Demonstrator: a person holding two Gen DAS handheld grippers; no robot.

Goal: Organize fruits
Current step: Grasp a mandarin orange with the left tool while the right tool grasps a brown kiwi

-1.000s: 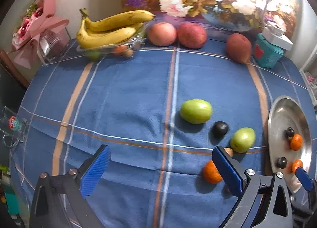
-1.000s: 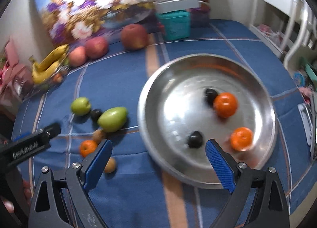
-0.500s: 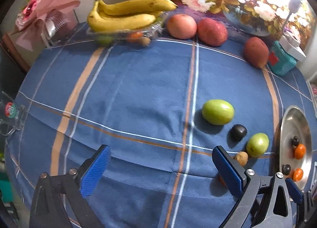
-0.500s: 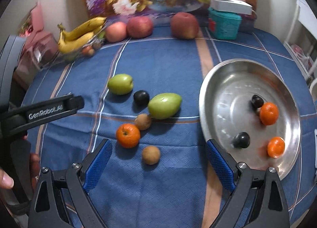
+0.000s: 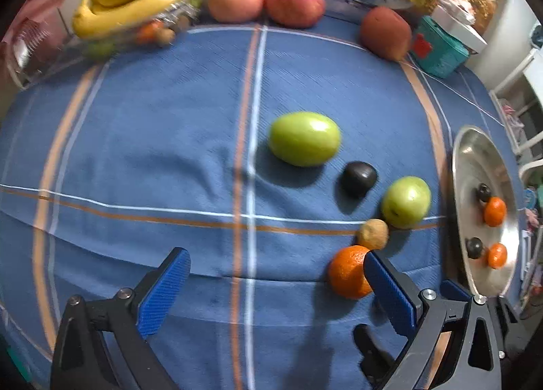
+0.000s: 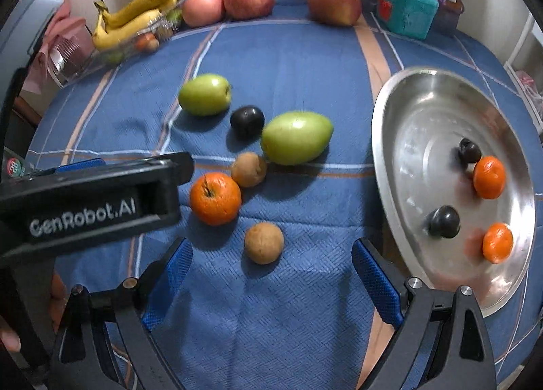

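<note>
Left gripper (image 5: 276, 283) released, empty, over blue cloth (image 5: 152, 139); orange (image 5: 348, 271) beside its right finger. Right gripper (image 6: 271, 274) released, empty; brown fruit (image 6: 264, 242) just ahead. Tray (image 6: 417, 112) at right.

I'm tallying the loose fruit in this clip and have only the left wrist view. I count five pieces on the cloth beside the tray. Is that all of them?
Observer: No, there are six. A second brown fruit lies on the cloth on the near side of the orange. A finger of the left gripper hides it from you.
Reviewer: Is the right gripper holding anything?
Observer: No. The right gripper is open and empty. That brown fruit appears between its spread fingertips but is not gripped.
</note>
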